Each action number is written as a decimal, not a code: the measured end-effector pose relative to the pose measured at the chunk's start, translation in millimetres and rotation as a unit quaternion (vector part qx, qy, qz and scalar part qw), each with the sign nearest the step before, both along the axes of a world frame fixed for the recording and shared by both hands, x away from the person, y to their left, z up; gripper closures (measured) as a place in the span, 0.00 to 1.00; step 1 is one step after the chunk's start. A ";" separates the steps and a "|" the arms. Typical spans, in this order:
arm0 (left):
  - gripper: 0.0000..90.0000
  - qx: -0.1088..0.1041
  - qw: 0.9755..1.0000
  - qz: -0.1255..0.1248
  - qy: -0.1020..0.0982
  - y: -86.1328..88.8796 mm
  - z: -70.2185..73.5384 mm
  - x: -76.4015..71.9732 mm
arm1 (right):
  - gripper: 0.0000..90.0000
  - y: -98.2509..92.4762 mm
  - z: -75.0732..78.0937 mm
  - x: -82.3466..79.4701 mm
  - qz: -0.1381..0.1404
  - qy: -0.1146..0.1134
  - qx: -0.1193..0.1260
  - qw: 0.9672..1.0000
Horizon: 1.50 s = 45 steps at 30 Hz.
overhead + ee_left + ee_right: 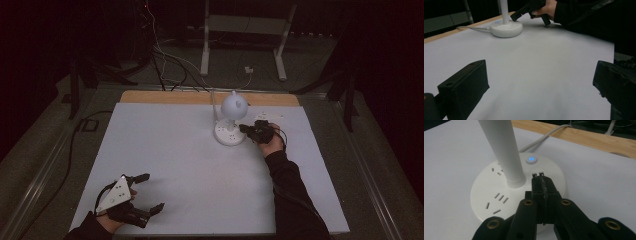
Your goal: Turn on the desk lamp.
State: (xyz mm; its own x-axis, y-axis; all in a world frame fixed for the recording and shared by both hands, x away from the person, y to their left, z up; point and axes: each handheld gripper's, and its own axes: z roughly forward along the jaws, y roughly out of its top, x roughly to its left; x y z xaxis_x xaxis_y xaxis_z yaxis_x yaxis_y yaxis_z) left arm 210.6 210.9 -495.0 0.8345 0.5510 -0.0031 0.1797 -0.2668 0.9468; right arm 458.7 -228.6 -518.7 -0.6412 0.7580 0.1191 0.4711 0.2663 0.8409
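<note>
lamp base [499,195] under closed right gripper [543,185] jaws

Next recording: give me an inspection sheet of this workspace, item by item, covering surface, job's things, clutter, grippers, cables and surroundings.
Surface: pale grey table top with a wooden strip along its far edge.
Job's things: white desk lamp with a round socket base; its blue-lit power button glows beside the stem.
Clutter: small pale item behind the right hand, too dim to identify.
Grippers: right gripper shut, tips over the base just short of the button; left gripper open, low at the near left, nothing between its fingers.
Cables: white lamp cord leaves over the far edge.
Surroundings: dark room, white metal frame, floor cables.
</note>
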 end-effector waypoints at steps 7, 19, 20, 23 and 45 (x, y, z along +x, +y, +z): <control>0.01 0.000 1.000 0.000 0.001 -0.1 -0.1 0.0 | 1.00 -0.3 -1.0 0.0 0.002 -0.003 0.002 1.000; 0.01 0.002 1.000 -0.003 0.004 -0.2 -0.6 0.8 | 1.00 2.0 1.2 -0.6 -0.005 -0.005 -0.013 1.000; 0.01 0.002 1.000 -0.003 0.003 -0.1 -0.5 0.8 | 1.00 2.9 2.5 -1.2 -0.001 -0.012 -0.019 1.000; 0.01 0.001 1.000 -0.002 0.003 -0.1 -0.3 0.6 | 0.95 3.6 6.8 -2.6 0.003 -0.022 -0.009 1.000; 0.01 0.002 1.000 -0.002 0.002 -0.4 -0.4 0.2 | 1.00 9.6 0.4 -3.6 -0.001 -0.015 -0.026 1.000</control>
State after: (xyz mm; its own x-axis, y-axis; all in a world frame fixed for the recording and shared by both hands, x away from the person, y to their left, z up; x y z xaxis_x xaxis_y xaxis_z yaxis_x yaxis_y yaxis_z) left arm 210.8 210.5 -495.3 0.8365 0.5479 -0.0052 0.1830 -0.2705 0.9452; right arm 455.1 -219.0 -518.3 -0.6431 0.7634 0.0605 0.4455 0.3087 0.8404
